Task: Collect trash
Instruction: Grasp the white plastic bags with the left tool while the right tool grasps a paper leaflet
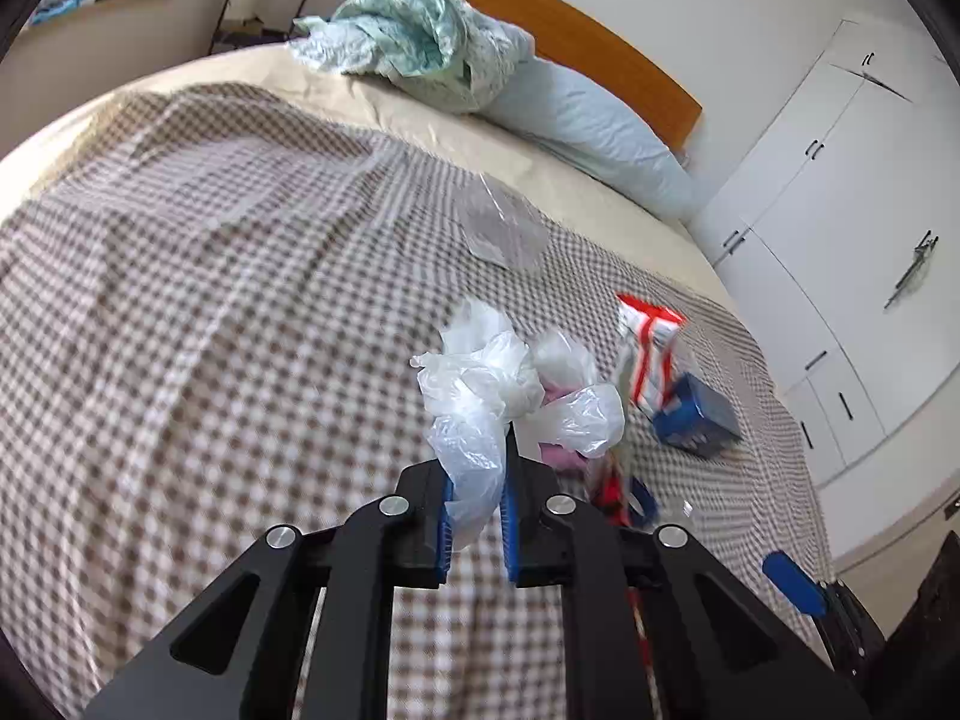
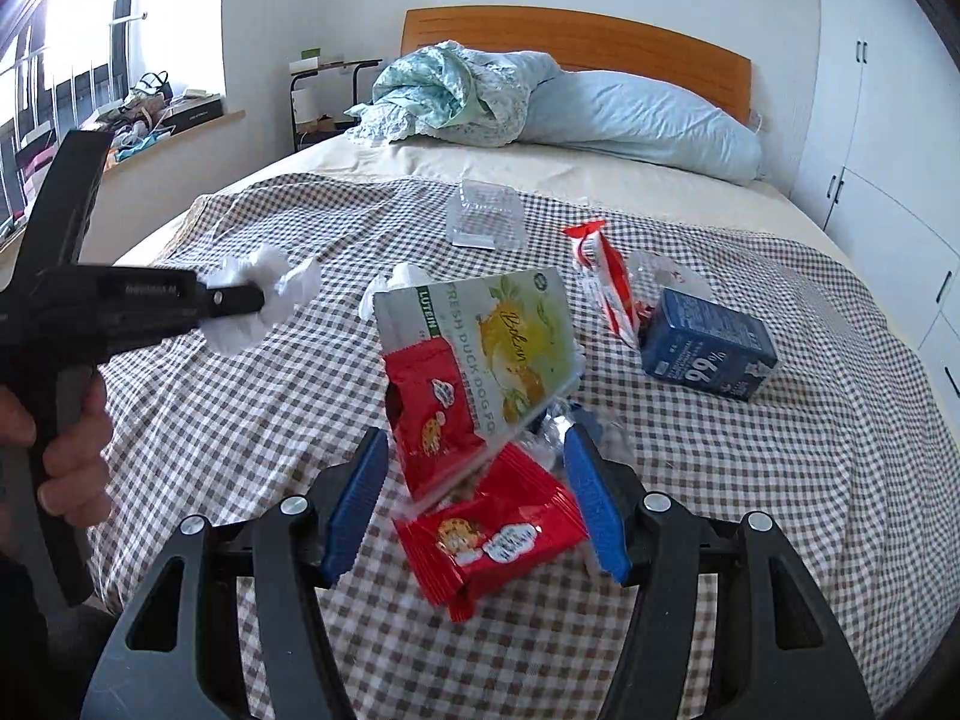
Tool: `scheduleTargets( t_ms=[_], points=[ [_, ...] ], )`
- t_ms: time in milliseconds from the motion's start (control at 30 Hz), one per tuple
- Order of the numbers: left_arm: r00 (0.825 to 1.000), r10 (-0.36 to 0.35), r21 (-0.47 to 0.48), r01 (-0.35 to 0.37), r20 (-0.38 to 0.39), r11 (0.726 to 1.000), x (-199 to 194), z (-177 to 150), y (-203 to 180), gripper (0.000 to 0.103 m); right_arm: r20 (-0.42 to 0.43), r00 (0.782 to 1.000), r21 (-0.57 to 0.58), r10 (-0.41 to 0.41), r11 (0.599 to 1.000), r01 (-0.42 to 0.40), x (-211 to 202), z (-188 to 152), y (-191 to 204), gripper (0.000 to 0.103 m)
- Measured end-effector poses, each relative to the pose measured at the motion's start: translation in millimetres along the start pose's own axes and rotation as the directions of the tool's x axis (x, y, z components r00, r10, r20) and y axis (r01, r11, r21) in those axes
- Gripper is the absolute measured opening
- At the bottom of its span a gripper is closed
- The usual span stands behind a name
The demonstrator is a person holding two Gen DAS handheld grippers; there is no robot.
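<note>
Closest in the right wrist view, the right gripper has its blue-padded fingers spread wide, clamping nothing; between them and just ahead sit two red snack packets with a green dog food pouch leaning over the upper one, all on the checkered blanket of the bed. In the left wrist view, the left gripper has its fingers pinched on a crumpled white plastic bag, held above the blanket. Farther right lie a blue carton and, beside it, a red-and-white striped wrapper. Beyond those, a clear plastic container rests near the blanket's far edge, then a pale blue pillow against the wooden headboard.
</note>
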State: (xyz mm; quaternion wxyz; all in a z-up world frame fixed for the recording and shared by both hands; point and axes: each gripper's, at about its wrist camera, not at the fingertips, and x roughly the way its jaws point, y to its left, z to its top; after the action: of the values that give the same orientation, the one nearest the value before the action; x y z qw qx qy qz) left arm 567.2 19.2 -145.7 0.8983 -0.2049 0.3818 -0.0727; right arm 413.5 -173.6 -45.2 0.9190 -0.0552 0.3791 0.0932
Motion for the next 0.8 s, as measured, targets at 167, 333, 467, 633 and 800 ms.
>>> scheduleTargets(
  t_ms=[167, 333, 467, 633, 800],
  points=[
    [1.000, 0.010, -0.018, -0.010, 0.010, 1.000, 18.5, -5.9, 30.9, 0.010, -0.020, 1.000, -0.094, -0.001, 0.996, 0.000, 42.0, 3.6, 30.0, 0.059],
    [1.000, -0.015, -0.053, 0.015, -0.002, 0.998, 21.1, -0.5, 40.9, 0.010, -0.060, 0.998, -0.090, -0.037, 0.995, 0.032, 76.1, 0.7, 33.9, 0.016],
    [0.998, -0.055, -0.087, 0.053, -0.013, 0.995, 21.6, -0.5, 43.9, 0.010, -0.023, 0.996, -0.005, -0.087, 0.996, 0.087, 67.2, 7.4, 11.1, 0.008],
    [0.992, -0.129, -0.095, 0.130, 0.011, 0.987, 13.4, 1.4, 41.0, 0.010, -0.140, 0.941, 0.076, -0.307, 0.944, 0.320, 80.1, 21.0, -47.5, 0.011],
    [0.997, -0.073, -0.104, 0.072, -0.007, 0.992, 17.2, 1.0, 45.3, 0.010, 0.096, 0.948, 0.039, -0.304, 0.953, 0.302, 34.0, 26.2, -13.3, 0.057]
  ],
)
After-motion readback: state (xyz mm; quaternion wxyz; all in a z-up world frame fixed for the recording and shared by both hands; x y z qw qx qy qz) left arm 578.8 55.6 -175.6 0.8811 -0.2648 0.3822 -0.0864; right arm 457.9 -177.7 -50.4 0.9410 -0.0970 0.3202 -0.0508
